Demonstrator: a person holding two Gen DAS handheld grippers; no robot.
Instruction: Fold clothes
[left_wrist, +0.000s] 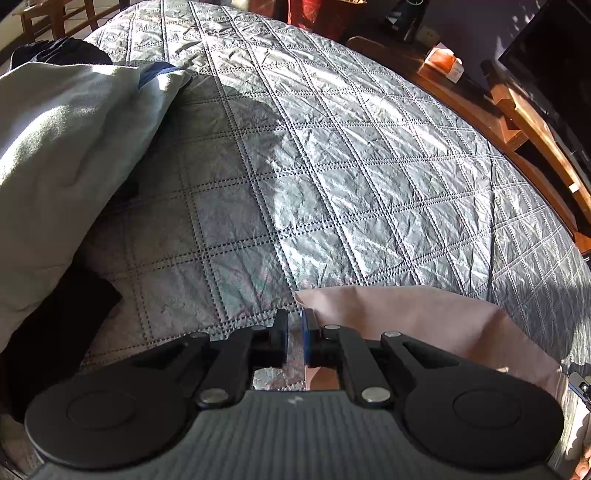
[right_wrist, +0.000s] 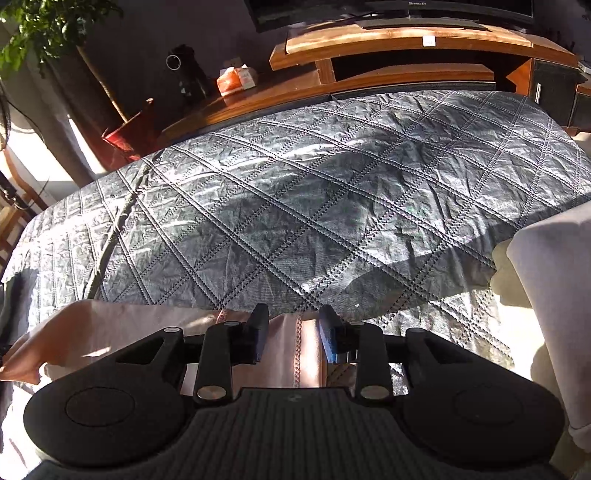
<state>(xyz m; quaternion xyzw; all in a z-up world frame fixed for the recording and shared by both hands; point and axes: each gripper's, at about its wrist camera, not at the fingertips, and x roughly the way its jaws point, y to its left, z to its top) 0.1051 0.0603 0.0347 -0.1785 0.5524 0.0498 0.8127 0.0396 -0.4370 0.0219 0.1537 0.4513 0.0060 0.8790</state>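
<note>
Left gripper (left_wrist: 294, 338) sits low at 6 o'clock of its own view, jaws narrow with a small gap, nothing between the pads. The corner edge of the pink garment (left_wrist: 424, 317) lies just beside its right pad, spreading off toward 4 o'clock. Cannot tell if the pad touches the cloth.

Right gripper (right_wrist: 293, 338) also at 6 o'clock, jaws wider apart, straddling the same pink garment (right_wrist: 291, 347) where a stitched seam runs down between the fingers; not clamped on it. The garment stretches flat toward 8 o'clock in that view.

Both rest over a grey quilted bedspread (left_wrist: 332, 166) with diamond stitching, sunlit in patches.

Left view: pale cream clothing pile (left_wrist: 66, 147) at 9 to 10 o'clock, dark cloth (left_wrist: 55, 332) under it at 8 o'clock, dark blue piece at 11 o'clock.

Right view: a pale cloth mass (right_wrist: 546, 295) at 3 to 4 o'clock.

Farther off: wooden TV bench (right_wrist: 406, 48) at 12 to 1 o'clock, orange tissue box (right_wrist: 236, 79) at 11 o'clock, screen (right_wrist: 388, 9) above, a leafy plant (right_wrist: 44, 29) at 10 o'clock.
</note>
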